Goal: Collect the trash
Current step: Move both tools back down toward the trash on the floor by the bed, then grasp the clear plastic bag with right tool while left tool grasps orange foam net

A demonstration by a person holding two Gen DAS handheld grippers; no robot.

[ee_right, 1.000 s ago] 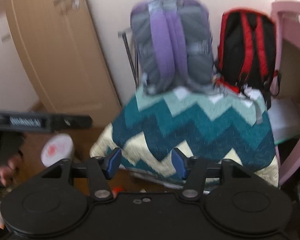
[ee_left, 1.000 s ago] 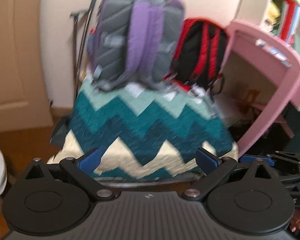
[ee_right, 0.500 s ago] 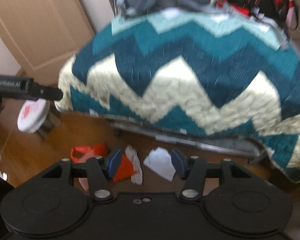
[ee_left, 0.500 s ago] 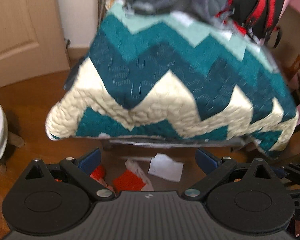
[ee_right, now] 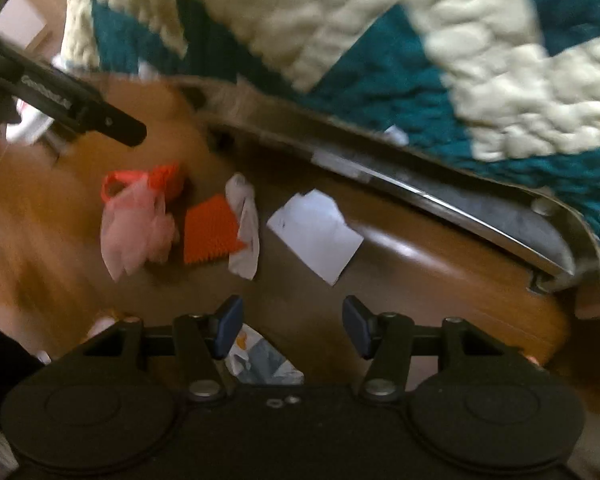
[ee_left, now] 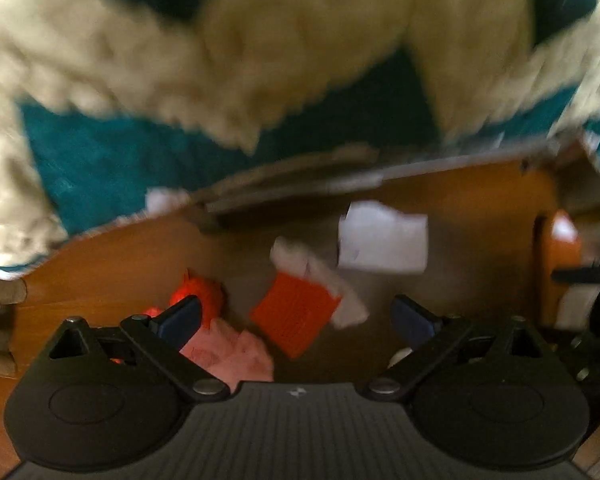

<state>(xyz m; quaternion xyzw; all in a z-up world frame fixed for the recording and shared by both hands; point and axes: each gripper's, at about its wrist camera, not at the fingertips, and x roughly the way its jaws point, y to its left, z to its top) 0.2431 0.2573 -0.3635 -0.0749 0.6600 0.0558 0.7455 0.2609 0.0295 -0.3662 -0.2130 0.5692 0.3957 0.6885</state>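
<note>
Trash lies on the wooden floor. A white paper sheet (ee_right: pixel 316 236) (ee_left: pixel 382 242), an orange ridged piece (ee_right: pixel 210 230) (ee_left: pixel 296 314) with a crumpled white wrapper (ee_right: pixel 244 226) beside it, and a pink plastic bag with red handles (ee_right: pixel 134 224) (ee_left: pixel 228 354) lie together. A printed wrapper (ee_right: pixel 260 362) lies just under my right gripper (ee_right: pixel 292 326). My right gripper is open and empty, short of the paper. My left gripper (ee_left: pixel 296 316) is open and empty above the orange piece.
A teal and cream zigzag quilt (ee_right: pixel 380 40) (ee_left: pixel 260 60) hangs over a metal frame (ee_right: pixel 440 204) just behind the trash. The other gripper's black body (ee_right: pixel 72 104) shows at the left of the right wrist view.
Both grippers have tilted down from the backpacks and quilt toward the floor and moved closer to the trash. Both stay open.
</note>
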